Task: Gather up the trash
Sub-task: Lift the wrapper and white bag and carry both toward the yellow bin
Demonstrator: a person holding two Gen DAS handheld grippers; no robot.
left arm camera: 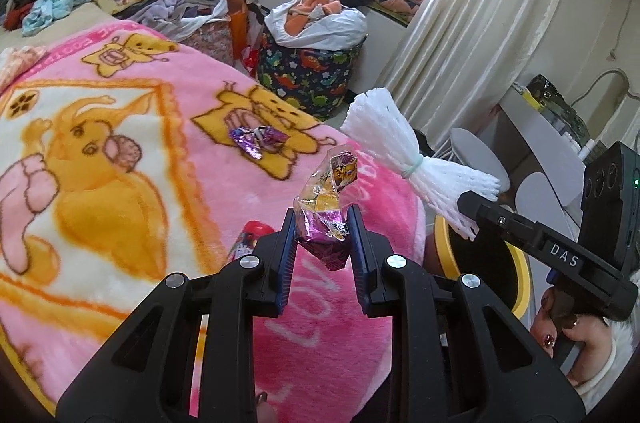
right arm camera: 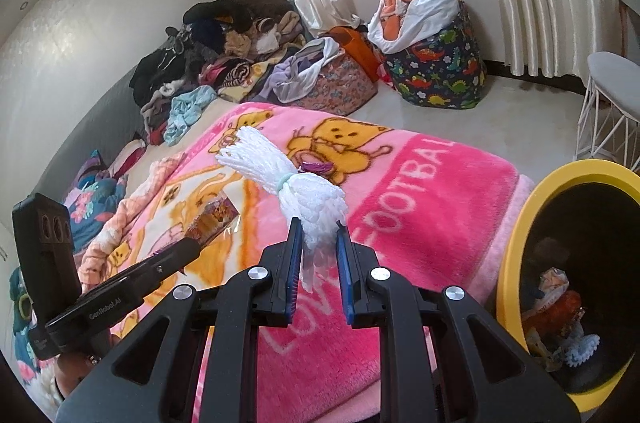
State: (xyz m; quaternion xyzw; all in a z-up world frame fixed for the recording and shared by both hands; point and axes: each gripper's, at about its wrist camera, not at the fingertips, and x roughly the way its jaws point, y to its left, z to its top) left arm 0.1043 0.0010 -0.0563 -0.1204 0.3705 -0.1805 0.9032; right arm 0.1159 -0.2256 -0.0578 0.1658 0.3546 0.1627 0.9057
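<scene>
My left gripper (left arm camera: 322, 239) clamps purple-gold wrapper (left arm camera: 326, 207), long axis upright, above pink blanket (left arm camera: 120, 151). My right gripper (right arm camera: 318, 243) clamps white foam net bundle (right arm camera: 296, 179) (banded midway), pointing up-left. Second wrapper (left arm camera: 258, 139) lies on blanket. Yellow bin (right arm camera: 516, 223) contents dim, rim cut off.

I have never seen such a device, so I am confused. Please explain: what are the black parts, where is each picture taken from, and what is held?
No robot: a person holds one hand-held gripper in each hand, each with a camera looking along its two fingers. The left view shows the left hand-held gripper shut on a crinkled candy wrapper. The right view shows the right hand-held gripper shut on a white foam net bundle. Below lies a pink blanket, with another purple wrapper on it. At right stands a yellow-rimmed bin already holding trash.
</scene>
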